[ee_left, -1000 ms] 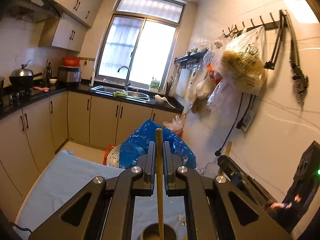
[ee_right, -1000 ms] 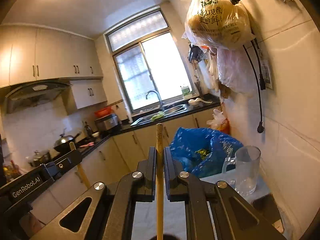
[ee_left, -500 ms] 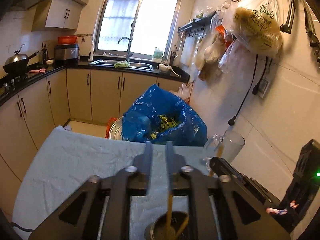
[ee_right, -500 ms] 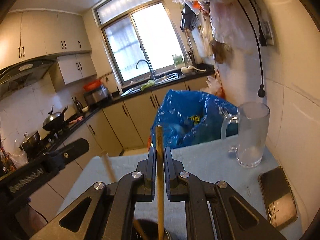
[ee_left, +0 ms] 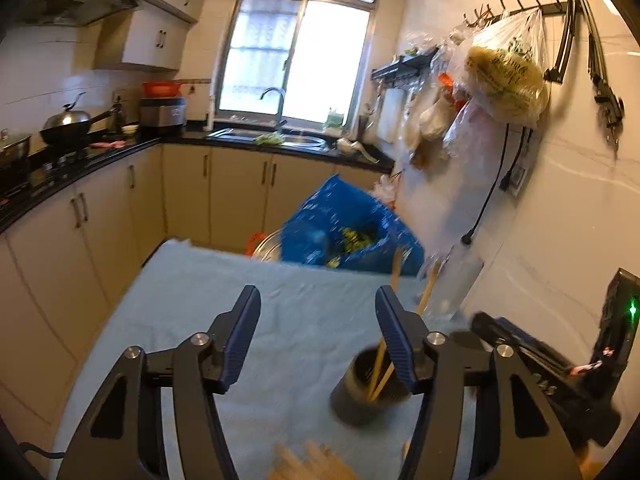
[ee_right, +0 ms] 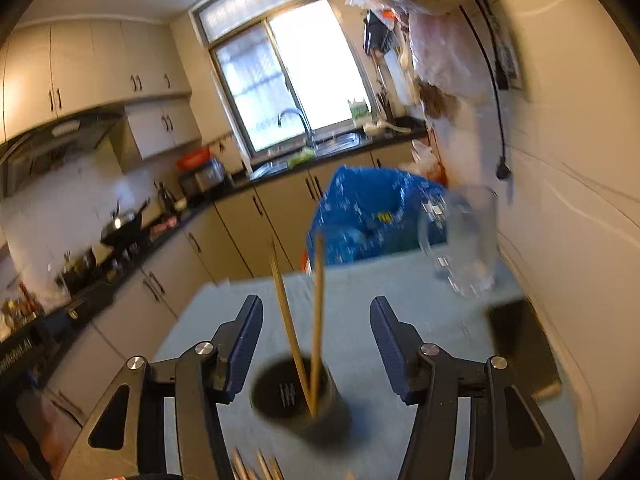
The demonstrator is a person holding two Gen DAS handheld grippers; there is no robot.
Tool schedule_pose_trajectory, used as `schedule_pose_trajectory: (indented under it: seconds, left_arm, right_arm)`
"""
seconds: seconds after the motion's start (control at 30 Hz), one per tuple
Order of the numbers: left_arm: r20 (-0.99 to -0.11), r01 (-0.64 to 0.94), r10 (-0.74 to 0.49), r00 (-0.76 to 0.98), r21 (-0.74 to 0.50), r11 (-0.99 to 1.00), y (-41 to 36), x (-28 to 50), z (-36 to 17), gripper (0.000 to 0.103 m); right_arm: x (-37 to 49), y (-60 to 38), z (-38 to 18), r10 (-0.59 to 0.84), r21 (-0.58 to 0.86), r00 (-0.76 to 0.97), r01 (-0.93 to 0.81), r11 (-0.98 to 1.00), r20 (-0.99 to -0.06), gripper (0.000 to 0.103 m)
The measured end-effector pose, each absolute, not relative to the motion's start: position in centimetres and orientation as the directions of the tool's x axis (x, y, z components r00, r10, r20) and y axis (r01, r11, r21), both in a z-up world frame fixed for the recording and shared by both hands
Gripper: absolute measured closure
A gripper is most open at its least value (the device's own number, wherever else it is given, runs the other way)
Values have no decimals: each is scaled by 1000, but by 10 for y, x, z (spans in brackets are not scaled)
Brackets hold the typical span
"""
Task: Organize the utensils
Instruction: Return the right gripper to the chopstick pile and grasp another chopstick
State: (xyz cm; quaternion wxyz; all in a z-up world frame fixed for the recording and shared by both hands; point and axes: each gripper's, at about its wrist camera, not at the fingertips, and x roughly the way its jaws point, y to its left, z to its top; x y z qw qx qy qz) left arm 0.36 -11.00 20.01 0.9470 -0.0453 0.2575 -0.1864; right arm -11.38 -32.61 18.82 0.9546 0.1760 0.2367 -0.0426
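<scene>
I am now holding both my left hand-held gripper and right hand-held gripper wide open and empty, having half a second ago been clamping a chopstick each; the two chopsticks are now standing in the dark holder at lower centre, so more from the pile at the bottom edge are waiting.

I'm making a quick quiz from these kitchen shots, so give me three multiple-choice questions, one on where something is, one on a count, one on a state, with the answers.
1. Where do the chopsticks stand?
A. in the dark cup
B. in the glass mug
C. flat on the cloth

2. How many chopsticks stand in the dark cup?
A. one
B. two
C. four

3. How is the right gripper?
A. shut on a chopstick
B. shut on nothing
C. open

Answers: 1 A, their lower ends sit inside the cup; 2 B, two sticks rise from it; 3 C, its jaws stand wide apart, touching neither stick.
</scene>
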Motion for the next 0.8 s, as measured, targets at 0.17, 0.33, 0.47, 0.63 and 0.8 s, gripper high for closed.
schedule_pose_trajectory:
  seconds: [0.17,0.33,0.47,0.63,0.8]
  left_arm:
    - [-579,301,-355,734,-192,934,-83,-24,152,43]
    - [-684,257,-351,640,-240,936,-67,-40,98,43]
    - [-749,254,-375,547,-279,926,-66,-48,64,43]
    - [-793,259,-351,497,-250,933,-78,-50,39,52]
    - [-842,260,-304,446,-203,944,-100,-40,17,68]
  right_arm:
    - [-146,-312,136,64,274,783,139,951,-619,42]
    - [-172,-290,83,156,274,669,74,959,-727,42]
    - [-192,-276,65,168,245,633,35,969,-756,43]
    - [-219,-267,66,184,231,641,-11,973,-745,46]
    - [-224,-256,63,189,228,639,-23,973,-746,47]
